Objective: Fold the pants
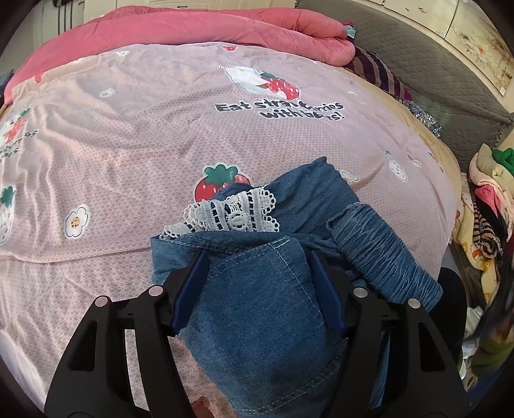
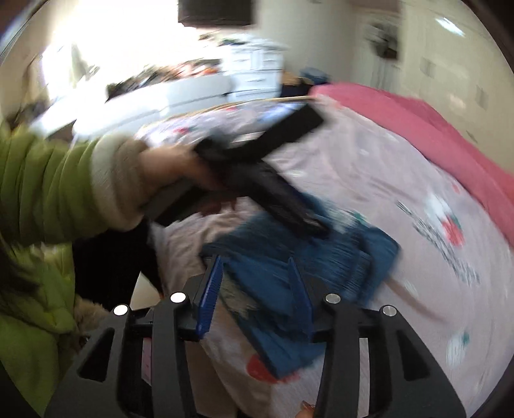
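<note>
Blue denim pants (image 1: 257, 305) lie bunched on the pink strawberry-print sheet (image 1: 128, 144), with a white lace trim (image 1: 234, 212) on top and a gathered elastic waistband (image 1: 385, 257) to the right. My left gripper (image 1: 257, 254) points down at the bundle, and a thick fold of denim fills the gap between its blue pads. In the blurred right wrist view, a hand (image 2: 173, 164) in a green sleeve holds that left gripper (image 2: 316, 225) on the pants (image 2: 337, 257). My right gripper (image 2: 253, 260) hovers over the near edge of the denim, jaws apart and gripping nothing.
A pink quilt (image 1: 192, 29) is heaped along the far side of the bed. A striped garment (image 1: 379, 74) and a grey quilted cover (image 1: 433, 64) lie at the right. A pile of clothes (image 1: 488, 209) sits past the bed's right edge.
</note>
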Available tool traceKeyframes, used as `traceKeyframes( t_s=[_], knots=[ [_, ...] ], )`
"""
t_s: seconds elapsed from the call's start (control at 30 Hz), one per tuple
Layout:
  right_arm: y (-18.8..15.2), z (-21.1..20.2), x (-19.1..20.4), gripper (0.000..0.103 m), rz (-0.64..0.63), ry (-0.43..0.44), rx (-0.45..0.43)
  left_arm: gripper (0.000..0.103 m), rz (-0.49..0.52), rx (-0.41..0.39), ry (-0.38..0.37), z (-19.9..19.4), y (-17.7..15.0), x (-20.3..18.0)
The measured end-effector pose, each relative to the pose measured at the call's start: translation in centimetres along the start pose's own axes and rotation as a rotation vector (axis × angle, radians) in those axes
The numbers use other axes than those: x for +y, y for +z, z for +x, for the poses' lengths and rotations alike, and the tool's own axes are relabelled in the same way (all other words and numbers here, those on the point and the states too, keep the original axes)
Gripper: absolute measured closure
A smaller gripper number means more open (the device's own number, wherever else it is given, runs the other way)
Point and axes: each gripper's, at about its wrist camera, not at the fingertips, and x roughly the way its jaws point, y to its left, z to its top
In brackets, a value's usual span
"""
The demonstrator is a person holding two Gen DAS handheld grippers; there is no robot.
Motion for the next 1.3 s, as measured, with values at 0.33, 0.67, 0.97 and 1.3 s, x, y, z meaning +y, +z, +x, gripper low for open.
traceKeyframes(
  t_s=[0.33,0.67,0.97,1.3],
  knots=[
    [-0.1,5.1,1.6,0.094,-0.115,0.002,0.131,0.046,0.001,0.003,0.002,0.1,0.0,0.0],
    [-3.3,5.7,1.5,0.097,-0.025,0.032,0.172,0.046,-0.003,0.01,-0.005,0.5,0.0,0.1],
    [-3.7,4.3,0.1,0.091,0.138,0.072,0.09,0.045,-0.013,0.004,-0.016,0.6,0.0,0.4],
    [-2.0,3.1,-2.7,0.069,0.351,0.064,-0.007,0.045,-0.027,-0.021,-0.027,0.0,0.2,0.3]
  ],
)
